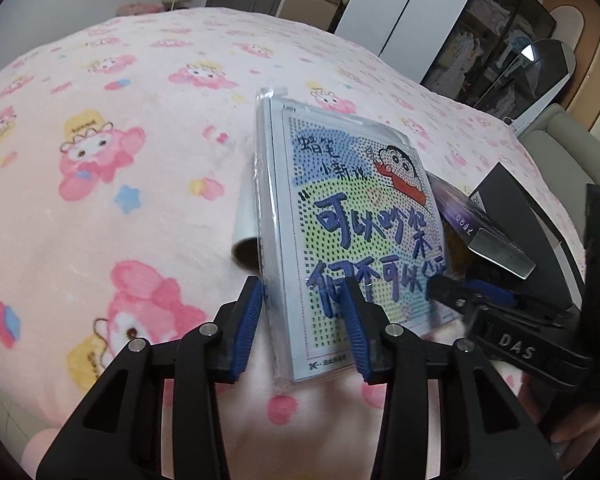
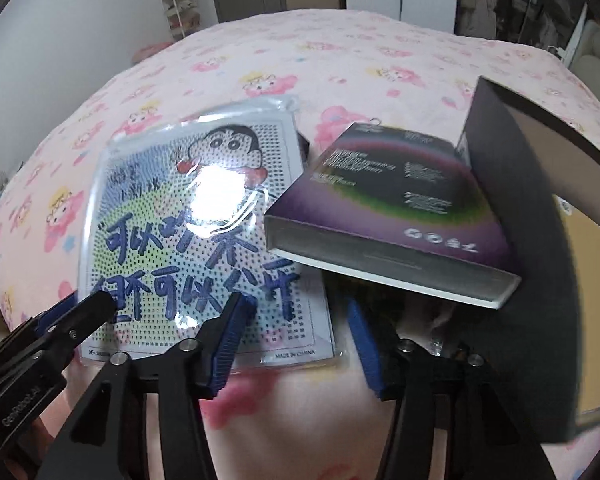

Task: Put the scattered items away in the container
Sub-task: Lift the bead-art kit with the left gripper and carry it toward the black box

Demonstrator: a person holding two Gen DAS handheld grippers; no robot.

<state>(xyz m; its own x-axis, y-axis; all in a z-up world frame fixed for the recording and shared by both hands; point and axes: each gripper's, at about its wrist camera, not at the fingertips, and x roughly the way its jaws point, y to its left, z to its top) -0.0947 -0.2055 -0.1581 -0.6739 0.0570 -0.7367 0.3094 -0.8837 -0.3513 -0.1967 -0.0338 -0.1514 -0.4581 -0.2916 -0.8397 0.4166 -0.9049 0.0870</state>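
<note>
A plastic-wrapped cartoon craft pack [image 1: 352,216] with a clear roll [image 1: 246,240] behind it stands tilted over the pink bed. My left gripper [image 1: 304,304] is shut on its lower left edge, one blue pad behind the pack and one on its printed face. In the right wrist view the same pack [image 2: 188,240] has the left gripper [image 2: 76,312] at its bottom left corner. My right gripper [image 2: 300,304] is open just below the pack's bottom right corner, with only blanket between its fingers. A purple box [image 2: 400,200] lies tilted against the black open container [image 2: 512,168].
The pink cartoon blanket [image 1: 120,160] covers the whole bed. My right gripper [image 1: 460,296] reaches in from the right in the left wrist view, beside the purple box [image 1: 460,216] and black container [image 1: 512,200]. Wardrobes and a shelf stand beyond the bed.
</note>
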